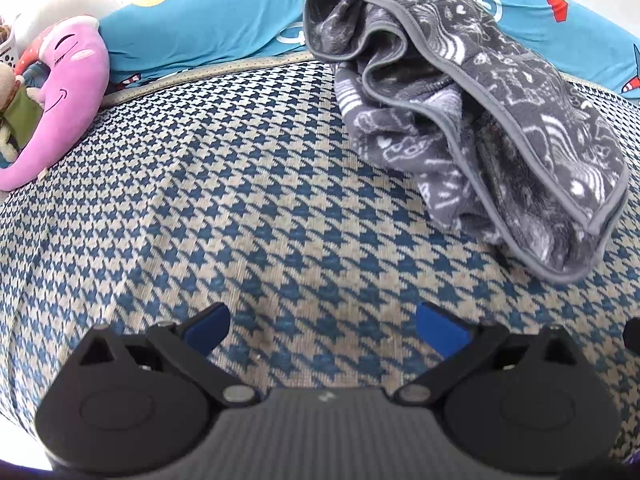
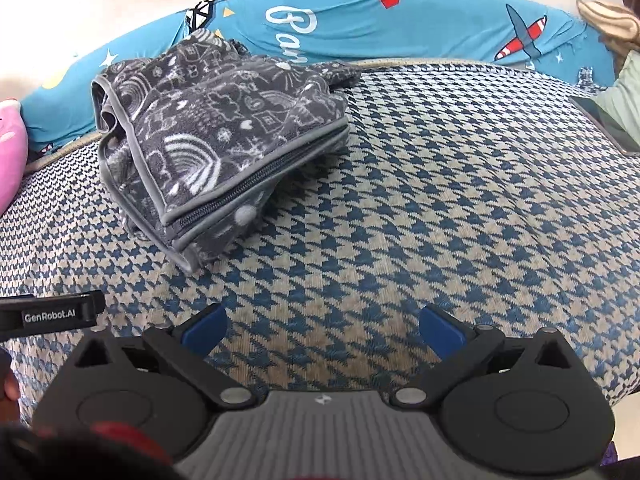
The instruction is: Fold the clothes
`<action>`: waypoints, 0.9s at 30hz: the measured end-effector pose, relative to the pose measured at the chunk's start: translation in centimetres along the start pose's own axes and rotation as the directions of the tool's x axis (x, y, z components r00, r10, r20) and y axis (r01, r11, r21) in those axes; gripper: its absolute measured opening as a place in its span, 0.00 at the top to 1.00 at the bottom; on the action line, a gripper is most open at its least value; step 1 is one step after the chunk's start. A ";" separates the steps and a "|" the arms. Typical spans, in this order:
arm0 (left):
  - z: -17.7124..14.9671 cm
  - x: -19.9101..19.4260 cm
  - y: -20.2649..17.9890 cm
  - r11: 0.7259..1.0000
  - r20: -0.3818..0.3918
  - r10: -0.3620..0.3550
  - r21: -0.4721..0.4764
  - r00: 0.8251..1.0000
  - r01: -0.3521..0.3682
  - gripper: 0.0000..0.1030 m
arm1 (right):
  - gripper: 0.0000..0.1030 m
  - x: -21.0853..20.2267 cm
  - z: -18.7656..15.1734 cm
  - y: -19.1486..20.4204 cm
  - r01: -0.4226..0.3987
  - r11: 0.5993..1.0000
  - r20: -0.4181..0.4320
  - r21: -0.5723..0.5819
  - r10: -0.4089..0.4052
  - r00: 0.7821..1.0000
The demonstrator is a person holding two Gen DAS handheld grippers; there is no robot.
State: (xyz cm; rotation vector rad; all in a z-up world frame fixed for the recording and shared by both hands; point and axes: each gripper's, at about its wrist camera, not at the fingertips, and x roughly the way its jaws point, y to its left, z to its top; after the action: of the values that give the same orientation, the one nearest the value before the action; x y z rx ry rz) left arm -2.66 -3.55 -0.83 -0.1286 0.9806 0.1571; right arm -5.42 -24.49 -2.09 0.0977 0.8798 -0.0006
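Left tongs (image 1: 322, 330) spread wide, empty, over the houndstooth bed (image 1: 248, 208). Right tongs (image 2: 323, 330) spread too, gripping nothing. Grey garment (image 2: 208, 140) lies bunched ahead.

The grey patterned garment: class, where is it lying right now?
The grey patterned garment lies bunched on the houndstooth cover, upper right in the left wrist view and upper left in the right wrist view, its far end against the blue printed bedding.

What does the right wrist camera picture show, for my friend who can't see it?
A gray patterned garment with a zipper lies folded in a bundle on a blue-and-tan houndstooth bed cover, ahead and to the left of the open, empty right gripper. A bright blue pillow with planes and stars lies behind it.
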 end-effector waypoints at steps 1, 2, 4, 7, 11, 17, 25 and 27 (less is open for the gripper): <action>-0.1 0.0 0.0 1.000 -0.004 0.002 0.000 1.000 -0.002 0.00 | 0.05 0.0 -0.1 0.0 -0.002 1.000 -0.001 -0.002 0.002 1.000; -0.2 -0.1 0.1 1.000 -0.006 0.001 0.000 1.000 -0.001 0.00 | 0.06 -0.1 -0.2 0.1 -0.003 1.000 -0.001 -0.004 0.003 1.000; -0.3 -0.3 -0.1 1.000 -0.002 0.003 0.000 1.000 -0.003 0.00 | 0.09 -0.2 -0.3 0.1 -0.005 1.000 0.004 -0.011 0.005 1.000; -0.3 -0.5 -0.3 1.000 0.004 0.025 0.003 1.000 -0.025 0.00 | 0.12 -0.3 -0.4 0.2 -0.008 1.000 0.009 -0.019 0.008 1.000; -0.5 -1.0 -0.4 1.000 0.006 0.025 -0.005 1.000 -0.025 0.00 | 0.17 -0.3 -0.3 0.2 -0.018 1.000 0.010 -0.005 0.018 1.000; -0.4 -1.0 -0.6 1.000 0.004 0.022 -0.010 1.000 -0.022 0.00 | 0.26 -0.1 0.0 -0.2 -0.029 0.999 0.011 0.039 0.028 1.000; -0.5 -1.3 -0.5 1.000 0.014 0.012 -0.008 1.000 -0.012 0.00 | 0.40 -0.5 0.0 -0.2 -0.052 0.998 0.027 0.035 0.051 0.998; -0.6 -1.4 -0.5 1.000 0.015 0.018 -0.002 1.000 -0.018 0.00 | 0.40 -0.4 -0.1 -0.2 -0.052 0.998 0.019 0.038 0.051 0.999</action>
State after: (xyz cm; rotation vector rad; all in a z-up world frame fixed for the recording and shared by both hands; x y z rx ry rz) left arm -3.79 -4.27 0.01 -0.1201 0.9668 0.1747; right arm -5.76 -24.66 -1.84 0.1558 0.8595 0.0297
